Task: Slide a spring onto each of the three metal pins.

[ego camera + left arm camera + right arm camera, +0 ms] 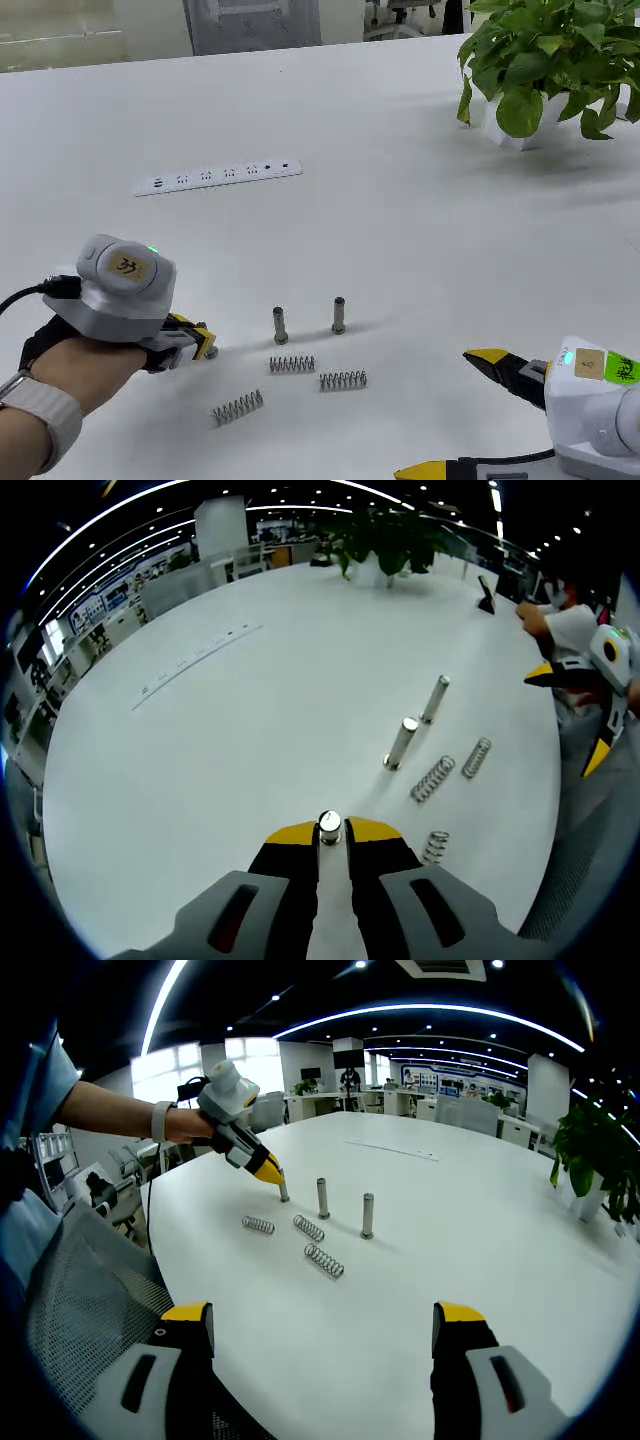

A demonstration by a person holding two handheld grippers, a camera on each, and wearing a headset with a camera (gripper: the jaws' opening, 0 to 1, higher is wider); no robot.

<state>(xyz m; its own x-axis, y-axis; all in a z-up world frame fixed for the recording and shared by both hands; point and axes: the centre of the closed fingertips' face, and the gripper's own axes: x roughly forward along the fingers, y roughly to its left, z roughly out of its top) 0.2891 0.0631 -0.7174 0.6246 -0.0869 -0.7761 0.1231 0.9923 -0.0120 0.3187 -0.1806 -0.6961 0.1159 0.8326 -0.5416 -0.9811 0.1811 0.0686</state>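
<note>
Your left gripper (pixel 330 834), bottom centre of its own view, is clamped on pin one (pixel 329 825). In the head view, pin two (pixel 280 325) and pin three (pixel 339 315) stand upright at mid-frame. Below them lie the left spring (pixel 237 407), middle spring (pixel 292 364) and right spring (pixel 343 380), all off the pins. Your right gripper (pixel 435 413), lower right, is spread wide and holds nothing.

The head view is bright and evenly lit, and the white bench (pixel 400 200) reads clean and pale grey. The two standing pins (pixel 339 314) throw short, soft shadows to the right. The plant (pixel 545 50) lays a faint grey shadow beneath its pot. Both gripper views bend hard toward the edges, curving the bench's border and the ceiling light strips (pixel 420 1015) overhead. In the left gripper view the bench is nearly washed out, and the cap of the pin (pixel 329 825) clamped in the left tool (pixel 330 832) glints. Focus is sharp at centre and softer toward the edges.
</note>
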